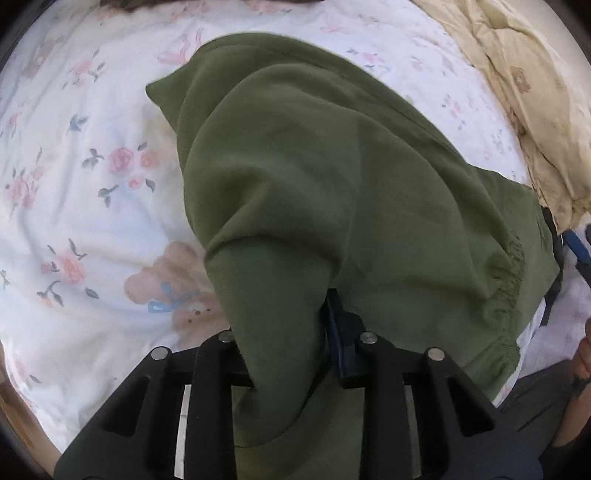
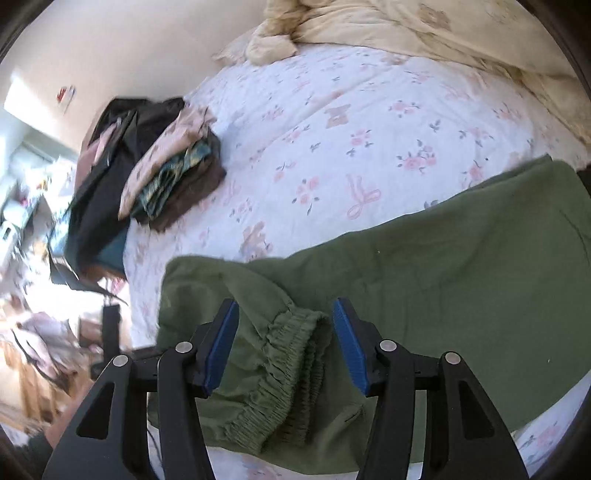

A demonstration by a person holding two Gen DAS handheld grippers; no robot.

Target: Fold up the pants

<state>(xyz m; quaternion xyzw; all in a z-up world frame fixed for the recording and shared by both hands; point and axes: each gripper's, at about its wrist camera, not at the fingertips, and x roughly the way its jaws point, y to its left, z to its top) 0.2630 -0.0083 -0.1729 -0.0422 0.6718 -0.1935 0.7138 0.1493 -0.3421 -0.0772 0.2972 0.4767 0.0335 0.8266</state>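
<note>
**Left tongs clamped on green pants, right tongs spread over the cuff**

Left tongs (image 1: 295, 332) are seen in the left wrist view closed on a bunched fold of the green pants (image 1: 332, 177); the cloth is pinched between the two arms and one blue-padded finger (image 1: 338, 332) is partly visible beside it, the other being hidden under fabric. From the grip the pants are draped forward and away over a floral bedsheet (image 1: 92, 166), with a slack tail hung down between the arms toward the camera. A gathered elastic edge (image 1: 509, 288) is seen to the right of the tongs. A cream quilt (image 1: 535, 92) is bunched far ahead and to the right. A teddy-bear print with a blue bow (image 1: 173, 291) is seen on the sheet just left of the grip.

Right tongs (image 2: 284, 339) are shown in the right wrist view spread wide, with nothing held. Between the blue pads (image 2: 221, 343) an elasticated cuff (image 2: 288, 354) of the pants (image 2: 443, 277) is laid on the bed, untouched on the right side; contact on the left cannot be judged. The rest of the garment is stretched to the right and ahead of the tongs across the bedsheet (image 2: 332, 129). A stack of folded clothes (image 2: 173, 170) is placed ahead and to the left, well apart from the pants, with dark garments (image 2: 103, 177) beside it at the bed edge. The quilt (image 2: 406, 26) is heaped at the far side.
</note>
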